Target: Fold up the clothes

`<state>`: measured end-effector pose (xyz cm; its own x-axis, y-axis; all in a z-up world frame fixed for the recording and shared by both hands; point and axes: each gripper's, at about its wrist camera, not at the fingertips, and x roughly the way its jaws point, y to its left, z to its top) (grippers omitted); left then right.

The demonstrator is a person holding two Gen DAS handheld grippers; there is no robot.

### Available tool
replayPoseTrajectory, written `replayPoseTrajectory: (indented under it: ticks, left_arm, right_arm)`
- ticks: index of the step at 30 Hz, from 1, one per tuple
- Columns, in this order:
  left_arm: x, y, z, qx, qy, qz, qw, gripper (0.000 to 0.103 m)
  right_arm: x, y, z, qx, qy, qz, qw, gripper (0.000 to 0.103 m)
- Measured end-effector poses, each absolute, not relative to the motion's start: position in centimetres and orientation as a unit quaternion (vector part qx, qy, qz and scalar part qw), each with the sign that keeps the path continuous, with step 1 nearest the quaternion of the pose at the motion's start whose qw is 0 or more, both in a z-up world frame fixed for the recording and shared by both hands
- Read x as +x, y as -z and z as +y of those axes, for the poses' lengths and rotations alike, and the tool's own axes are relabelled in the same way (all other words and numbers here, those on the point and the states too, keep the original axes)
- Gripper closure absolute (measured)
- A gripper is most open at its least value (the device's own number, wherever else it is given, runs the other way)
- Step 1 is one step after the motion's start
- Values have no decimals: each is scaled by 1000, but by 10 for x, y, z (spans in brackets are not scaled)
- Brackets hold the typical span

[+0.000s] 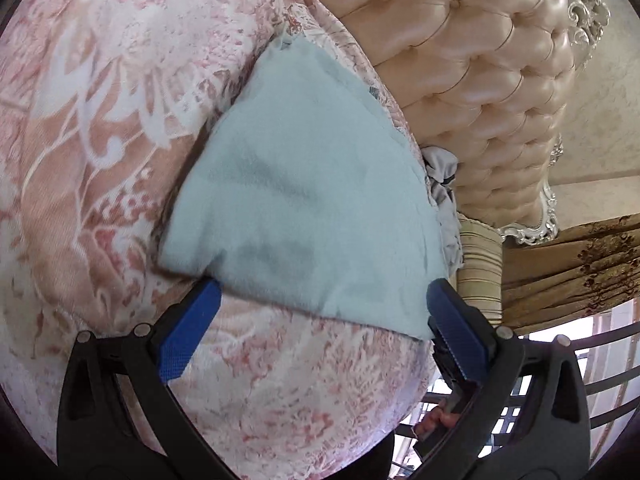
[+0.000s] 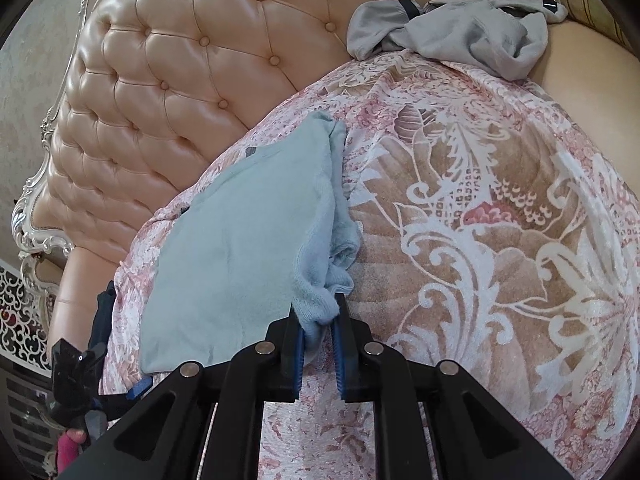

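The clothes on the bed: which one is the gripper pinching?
The light blue garment: the right gripper pinches its bunched corner. The grey garment lies crumpled by the headboard, untouched.

Left gripper [image 1: 324, 312]: black plastic frame, two angled arms with triangular cut-outs; round silver pivot pins at the joints; flat blue fingers [image 1: 188, 332] with fine cross-hatched pads, ribbed along one inner edge

Right gripper [image 2: 318, 330]: same black frame, four silver pins in a row, triangular cut-outs in the arms; narrow black fingers lined with blue toothed pads [image 2: 337, 356]

Person: fingertips only, low in each view; clothing cannot be told
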<state>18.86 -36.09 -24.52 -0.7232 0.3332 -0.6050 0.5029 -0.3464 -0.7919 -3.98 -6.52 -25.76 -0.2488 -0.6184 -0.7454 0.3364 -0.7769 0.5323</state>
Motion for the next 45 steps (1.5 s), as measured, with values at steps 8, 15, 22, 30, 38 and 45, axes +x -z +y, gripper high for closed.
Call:
replayPoseTrajectory:
  ticks: [8,15,22,30,38,45]
  left_arm:
    - [186,243,-367,340,732,582,100,0]
    - [192,256,-351,388,701,563,202,1]
    - [178,250,-368,341,701,600,180,1]
    - [186,264,-370,340,682,621,186,10]
    - [204,274,-375,319,668,645,188,82]
    - [197,250,-373,319,697,611,197,89]
  right_arm:
    - [-41,259,-64,531,778,-135,308,90]
    - [-41,260,-63,530,778,-138,306,89]
    - [-41,258,-64,531,777,-135,308,87]
    - [-42,258,-65,531,777,-135,311,87]
    - [-40,256,-69,529,784,-121,302,89]
    - [-40,257,-69,534,779,-129,302,89]
